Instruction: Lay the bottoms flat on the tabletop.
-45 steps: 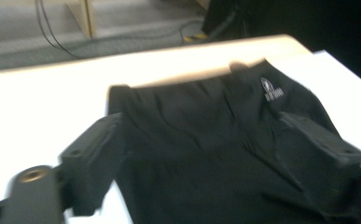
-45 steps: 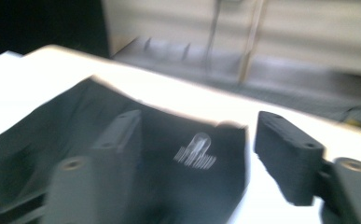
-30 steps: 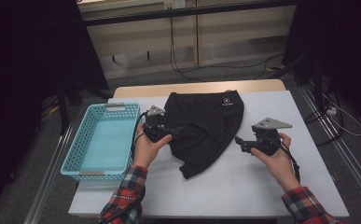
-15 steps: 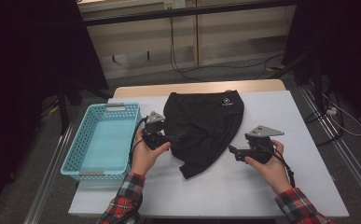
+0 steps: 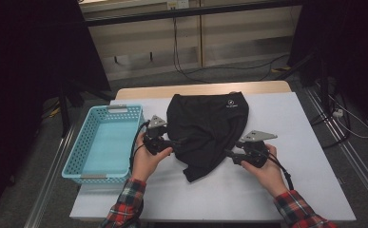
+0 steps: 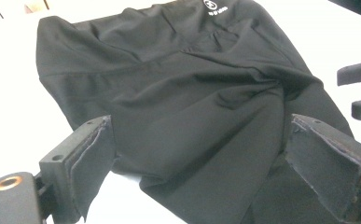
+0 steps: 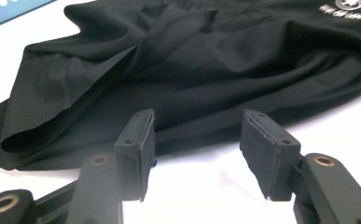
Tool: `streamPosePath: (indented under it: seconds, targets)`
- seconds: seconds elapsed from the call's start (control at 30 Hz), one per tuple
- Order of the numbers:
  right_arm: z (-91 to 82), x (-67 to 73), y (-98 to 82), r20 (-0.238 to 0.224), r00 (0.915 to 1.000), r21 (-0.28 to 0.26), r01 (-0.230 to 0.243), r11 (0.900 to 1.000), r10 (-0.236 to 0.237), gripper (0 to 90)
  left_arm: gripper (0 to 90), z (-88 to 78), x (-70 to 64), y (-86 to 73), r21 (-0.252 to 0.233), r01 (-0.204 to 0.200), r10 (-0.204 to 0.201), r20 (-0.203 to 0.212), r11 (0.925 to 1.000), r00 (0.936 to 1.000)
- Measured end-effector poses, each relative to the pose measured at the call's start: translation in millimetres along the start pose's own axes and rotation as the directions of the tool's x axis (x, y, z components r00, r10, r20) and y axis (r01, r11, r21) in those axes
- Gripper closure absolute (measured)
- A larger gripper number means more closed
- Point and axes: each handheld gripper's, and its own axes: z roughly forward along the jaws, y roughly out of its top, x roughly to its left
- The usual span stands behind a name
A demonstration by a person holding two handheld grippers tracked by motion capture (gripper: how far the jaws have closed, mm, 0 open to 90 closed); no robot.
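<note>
Change: both grippers have been brought closer to the garment since a second ago, the right one from farther right.
Garment: a crumpled black fabric garment (image 5: 208, 130) with a small white logo is spread mid-table, right of the basket.
Left gripper (image 5: 180, 141): jaws are held wide apart at the garment's left edge, cloth lying between them, ungripped.
Right gripper (image 5: 229, 153): jaws are held open, just short of the garment's right hem.
Basket: a light blue perforated plastic basket (image 5: 79, 156) is seen at the left of the white table (image 5: 286, 118).
</note>
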Motion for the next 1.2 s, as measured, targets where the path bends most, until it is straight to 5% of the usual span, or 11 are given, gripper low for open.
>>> streamPosePath:
  seconds: [0.27, 0.4, 0.73, 1.2]
  targets:
    - [19.3, 10.1, -2.3, -0.019, 0.9993, 0.076, 0.033, 0.997, -0.031, 70.8, 9.2, 2.9, -3.5, 0.1, 0.013, -0.021, 0.021, 0.005, 0.9997, 0.9998]
    - [19.3, 9.9, -2.4, -0.017, 0.9995, 0.083, 0.027, 0.996, -0.026, 90.0, 9.2, 2.7, -3.7, -1.3, 0.016, -0.024, 0.024, 0.006, 0.9996, 0.9997]
    - [9.6, -5.2, -1.3, -0.051, 0.9987, 0.09, 0.012, 0.996, -0.007, 90.0, 9.2, 2.9, -4.6, -2.3, 0.022, -0.038, 0.038, 0.009, 0.999, 0.9992]
    - [-22.1, -29.4, -7.4, -0.007, 0.9999, 0.08, 0.015, 0.997, -0.014, 90.0, 9.2, 0.6, -2.9, -3.1, 0.019, -0.035, 0.035, 0.011, 0.9992, 0.9993]
